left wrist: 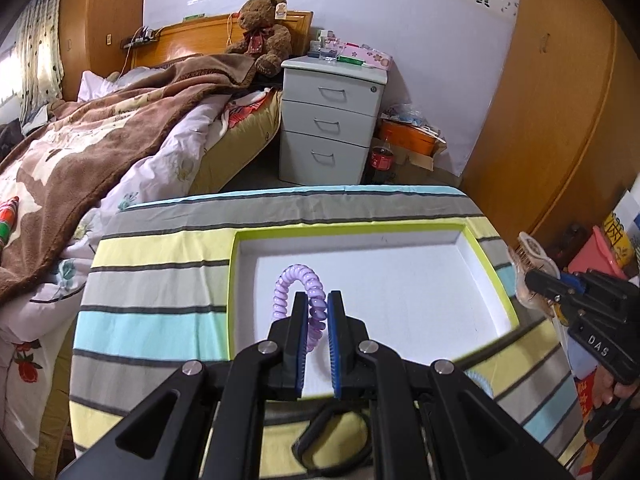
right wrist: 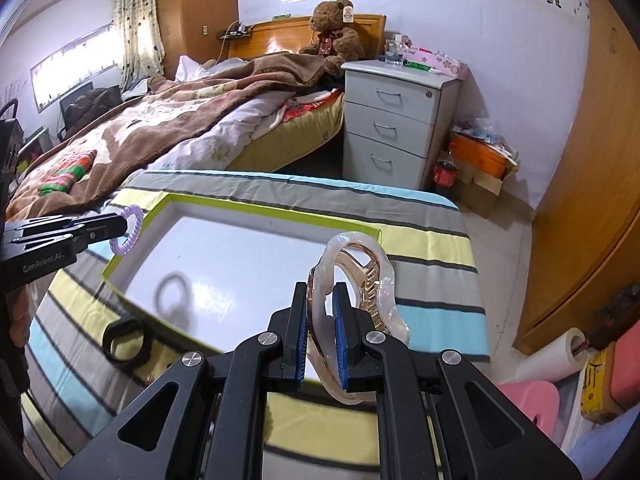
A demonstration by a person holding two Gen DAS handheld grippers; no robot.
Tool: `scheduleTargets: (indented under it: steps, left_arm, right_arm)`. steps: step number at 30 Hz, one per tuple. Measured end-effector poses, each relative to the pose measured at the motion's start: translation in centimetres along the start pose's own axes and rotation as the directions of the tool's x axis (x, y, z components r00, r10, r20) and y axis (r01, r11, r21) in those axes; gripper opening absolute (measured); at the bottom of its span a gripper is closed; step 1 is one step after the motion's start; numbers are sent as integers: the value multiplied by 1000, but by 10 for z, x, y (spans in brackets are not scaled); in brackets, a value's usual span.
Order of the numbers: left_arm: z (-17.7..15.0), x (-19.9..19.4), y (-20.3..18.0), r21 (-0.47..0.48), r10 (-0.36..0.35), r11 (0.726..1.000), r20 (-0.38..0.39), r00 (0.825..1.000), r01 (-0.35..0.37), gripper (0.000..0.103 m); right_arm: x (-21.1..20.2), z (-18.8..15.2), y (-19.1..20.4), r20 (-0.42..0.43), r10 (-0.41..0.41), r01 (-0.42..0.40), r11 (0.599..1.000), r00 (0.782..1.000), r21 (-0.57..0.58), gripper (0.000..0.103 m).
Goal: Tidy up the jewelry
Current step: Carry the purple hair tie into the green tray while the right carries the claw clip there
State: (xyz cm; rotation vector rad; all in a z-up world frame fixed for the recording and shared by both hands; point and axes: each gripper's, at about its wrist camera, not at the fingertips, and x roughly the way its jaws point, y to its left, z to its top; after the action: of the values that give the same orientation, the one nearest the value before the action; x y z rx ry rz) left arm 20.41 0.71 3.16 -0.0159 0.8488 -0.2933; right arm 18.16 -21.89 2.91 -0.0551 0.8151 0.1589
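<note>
Left gripper (left wrist: 318,300): jaws clamped on a purple spiral hair tie (left wrist: 298,292), held up above the white interior of the green-rimmed tray (left wrist: 494,276). Right gripper (right wrist: 320,292): jaws clamped on a pearly hair claw clip (right wrist: 360,276), held up over the tray's near right corner. The tray lies on a striped cloth (right wrist: 432,240). A black ring-shaped band (right wrist: 127,342) lies on the cloth, just beside the tray's near edge. Bed (left wrist: 100,132) and grey drawer unit (left wrist: 332,124) stand beyond.

Bedroom: bed (left wrist: 120,128), grey nightstand (left wrist: 330,120)
</note>
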Motion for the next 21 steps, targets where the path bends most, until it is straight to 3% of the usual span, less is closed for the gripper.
scheduleTargets:
  steps: [21]
  left_arm:
    - [20,68,9,-14,40,999,-75,996,-41,10]
  right_arm:
    - [69,23,7,-80,-29,27,999,996,-28,12]
